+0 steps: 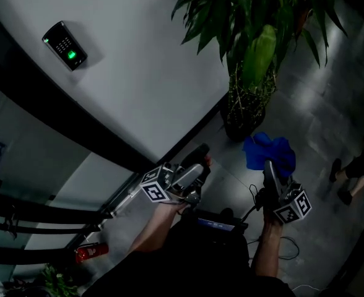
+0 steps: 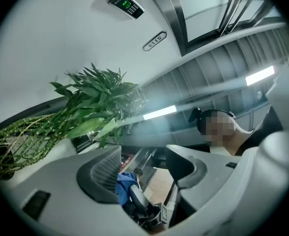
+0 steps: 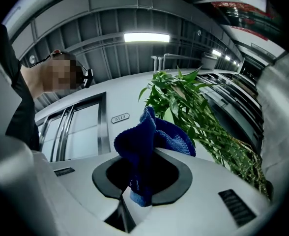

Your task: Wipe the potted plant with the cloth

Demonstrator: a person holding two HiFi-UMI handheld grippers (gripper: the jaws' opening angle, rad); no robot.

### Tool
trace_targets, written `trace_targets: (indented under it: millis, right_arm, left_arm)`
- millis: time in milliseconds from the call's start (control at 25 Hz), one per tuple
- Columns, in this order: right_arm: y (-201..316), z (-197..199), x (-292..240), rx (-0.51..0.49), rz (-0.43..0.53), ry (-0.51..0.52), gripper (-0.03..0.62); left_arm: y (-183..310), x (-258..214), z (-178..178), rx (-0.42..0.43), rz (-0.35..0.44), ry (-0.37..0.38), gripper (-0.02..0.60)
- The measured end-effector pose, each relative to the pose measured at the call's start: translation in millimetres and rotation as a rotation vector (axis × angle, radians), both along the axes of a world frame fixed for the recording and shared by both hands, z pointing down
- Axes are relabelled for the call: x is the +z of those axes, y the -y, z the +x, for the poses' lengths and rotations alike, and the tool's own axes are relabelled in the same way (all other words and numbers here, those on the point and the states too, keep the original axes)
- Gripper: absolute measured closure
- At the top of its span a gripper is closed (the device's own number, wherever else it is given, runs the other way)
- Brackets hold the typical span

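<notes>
The potted plant (image 1: 256, 42) has long green leaves and a dark pot (image 1: 244, 119), and stands on the grey floor against the white wall. My right gripper (image 1: 272, 173) is shut on a blue cloth (image 1: 268, 153), which bunches up above the jaws just right of the pot. In the right gripper view the cloth (image 3: 145, 141) is pinched between the jaws of the right gripper (image 3: 144, 178), with the plant (image 3: 193, 112) behind it. My left gripper (image 1: 200, 156) is left of the pot, open and empty. The left gripper view shows the left gripper (image 2: 144, 168) with a wide gap between its jaws and the plant (image 2: 90, 102) at upper left.
A keypad (image 1: 65, 45) with a green light hangs on the white wall. Another person's legs and shoes (image 1: 349, 172) stand at the right edge. A red fire extinguisher (image 1: 89, 251) lies at lower left. A cable (image 1: 290, 246) runs across the floor by my feet.
</notes>
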State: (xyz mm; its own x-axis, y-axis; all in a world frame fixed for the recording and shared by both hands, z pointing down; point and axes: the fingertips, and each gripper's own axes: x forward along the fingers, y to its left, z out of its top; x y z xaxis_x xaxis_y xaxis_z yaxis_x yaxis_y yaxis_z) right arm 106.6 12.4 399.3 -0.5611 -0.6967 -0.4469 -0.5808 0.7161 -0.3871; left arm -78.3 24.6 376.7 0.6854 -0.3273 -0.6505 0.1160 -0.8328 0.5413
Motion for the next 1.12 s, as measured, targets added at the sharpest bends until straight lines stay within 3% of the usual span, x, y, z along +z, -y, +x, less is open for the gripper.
trace_targets:
  millis: [280, 480, 800, 1120]
  right_arm:
    - [-6.8, -78.9, 0.8, 0.028, -0.052, 0.018, 0.499]
    - [-26.5, -122.8, 0.6, 0.076, -0.055, -0.004, 0.499]
    - [-53.1, -157.4, 6.7, 0.134, -0.085, -0.020, 0.499]
    - [-52.3, -156.3, -5.1, 0.122, -0.062, -0.014, 0.499]
  left_arm:
    - [-2.1, -4.3, -86.8, -0.020, 0.018, -0.031, 0.296]
    - [-10.0, -0.6, -124.8, 0.020, 0.022, -0.057, 0.298]
    - [-26.5, -2.3, -153.5, 0.090, 0.042, -0.103, 0.301]
    - [-32.2, -10.4, -156.5, 0.074, 0.070, -0.124, 0.315]
